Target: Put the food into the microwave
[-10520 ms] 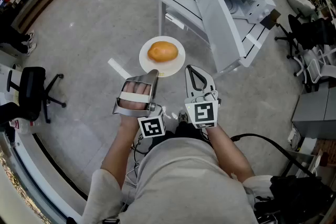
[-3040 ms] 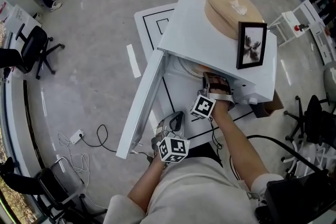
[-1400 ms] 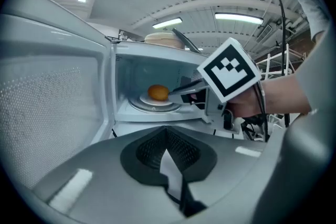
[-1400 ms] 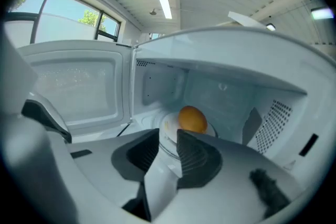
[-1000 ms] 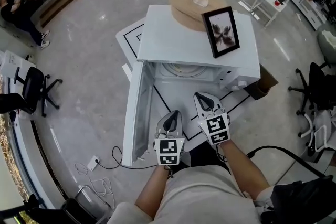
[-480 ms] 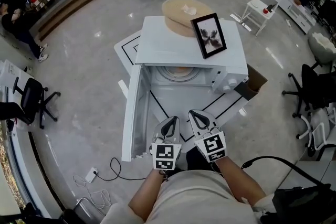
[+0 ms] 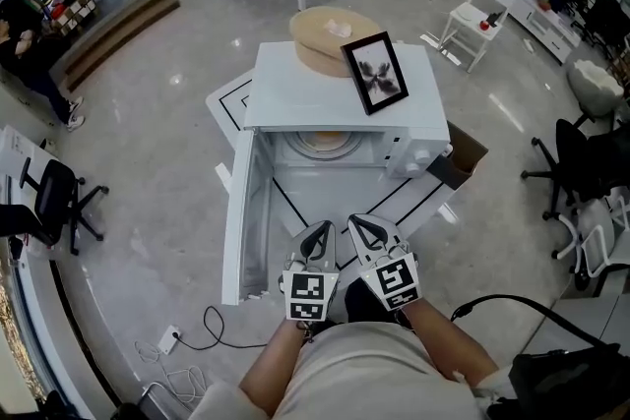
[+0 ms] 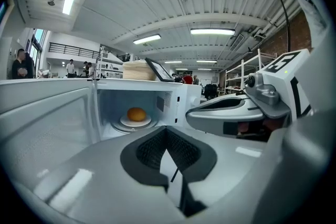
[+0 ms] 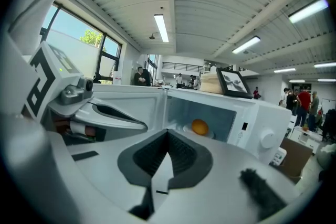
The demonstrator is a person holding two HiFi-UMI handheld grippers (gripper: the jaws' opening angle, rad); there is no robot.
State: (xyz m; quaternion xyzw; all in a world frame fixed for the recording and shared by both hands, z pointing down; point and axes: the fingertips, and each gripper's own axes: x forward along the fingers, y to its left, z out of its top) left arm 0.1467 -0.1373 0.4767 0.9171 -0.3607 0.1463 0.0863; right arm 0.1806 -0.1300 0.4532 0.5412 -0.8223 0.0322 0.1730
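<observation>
Your left gripper and right gripper sit side by side in front of the microwave, each with its jaws together on nothing; they are near enough to knock each other if you swing one across. The door stands wide open at the microwave's left; shutting it is probably the next move; a closed gripper pushing on its smooth face could slip off the edge, and a hard slam could jolt the whole microwave. The food lies on its plate inside the microwave; a jolt could slide both. On top of the microwave a picture frame stands tilted just beside a round wooden board; the frame is what a shock would most likely topple.
</observation>
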